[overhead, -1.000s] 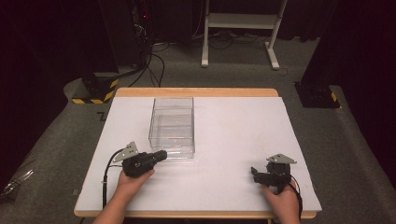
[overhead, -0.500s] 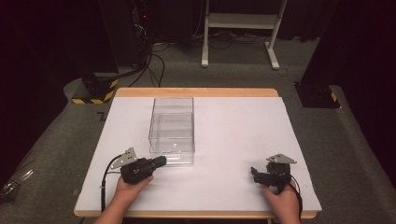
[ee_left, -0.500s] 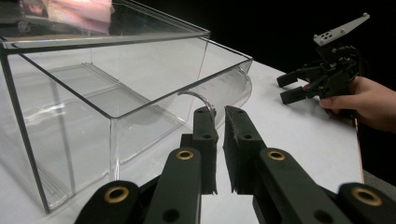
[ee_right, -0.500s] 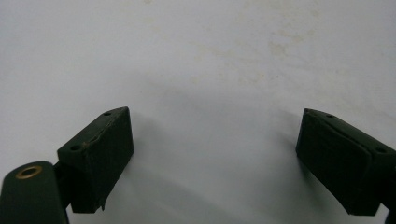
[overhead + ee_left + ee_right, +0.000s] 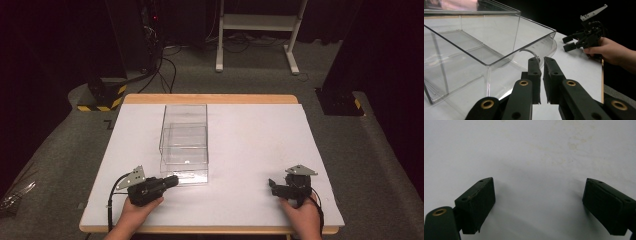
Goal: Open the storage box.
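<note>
Clear, hard-walled rectangular plastic box (image 5: 184, 142) sits left of centre on the white table top (image 5: 250, 150), long axis running away from the person, open at the top. A shallower clear tray or lid part (image 5: 541, 47) with a rounded lip juts out at its near end, seen close in the left gripper view; whether it is a separate piece I cannot tell.

Handling, as a judgement: light, stiff, thin-walled, glossy, so likely slippery under rubber pads and prone to skating on the smooth table if nudged. It may crack or scuff under a hard squeeze. Best hold looks like a single wall pinched near a corner, where the plastic is stiffest, or the protruding near lip (a wide grab across the whole box looks beyond the jaws).

Left gripper (image 5: 172, 181) lies low just beside the box's near end, jaws pressed almost together with nothing between them; fingertips (image 5: 534, 67) point at the rounded lip, apart from it. Right gripper (image 5: 272, 184) rests near the table's right front edge, well apart from the box, jaws spread wide over bare table, pads (image 5: 477, 202) holding nothing.

Against the picture a second back: left gripper sits lower and nearer the table's front edge, drawn off the box's near left corner. Right gripper and box are unchanged.
</note>
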Demonstrator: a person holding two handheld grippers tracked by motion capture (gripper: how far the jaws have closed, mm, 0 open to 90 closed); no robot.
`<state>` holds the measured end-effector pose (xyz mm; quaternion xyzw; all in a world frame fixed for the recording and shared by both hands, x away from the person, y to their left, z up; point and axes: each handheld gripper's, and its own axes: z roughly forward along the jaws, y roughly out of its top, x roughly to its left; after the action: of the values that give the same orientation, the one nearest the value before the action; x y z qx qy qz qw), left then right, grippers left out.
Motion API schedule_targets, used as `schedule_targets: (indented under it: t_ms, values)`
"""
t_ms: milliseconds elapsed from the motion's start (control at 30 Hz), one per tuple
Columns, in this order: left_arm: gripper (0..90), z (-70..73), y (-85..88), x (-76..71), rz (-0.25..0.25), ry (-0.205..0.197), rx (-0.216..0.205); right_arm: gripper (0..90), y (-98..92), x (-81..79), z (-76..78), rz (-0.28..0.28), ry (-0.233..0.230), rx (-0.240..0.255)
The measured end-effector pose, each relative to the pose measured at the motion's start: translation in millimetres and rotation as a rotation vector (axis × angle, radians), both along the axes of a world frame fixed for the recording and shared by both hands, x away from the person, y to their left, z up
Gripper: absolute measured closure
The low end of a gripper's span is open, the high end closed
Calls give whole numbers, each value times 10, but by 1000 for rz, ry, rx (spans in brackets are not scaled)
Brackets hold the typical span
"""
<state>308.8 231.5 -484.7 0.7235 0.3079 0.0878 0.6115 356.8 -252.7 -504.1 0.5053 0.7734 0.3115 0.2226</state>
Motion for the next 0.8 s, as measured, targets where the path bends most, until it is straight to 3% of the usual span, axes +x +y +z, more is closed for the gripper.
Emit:
schedule_targets:
  t_ms: [300, 800]
  values:
    - [841, -25, 28, -117, -4, 5, -4, 113, 0, 0, 0, 0, 0, 0]
    - [846, -25, 29, -298, -53, 10, -2, 113, 1, -1, 0, -1, -1, 0]
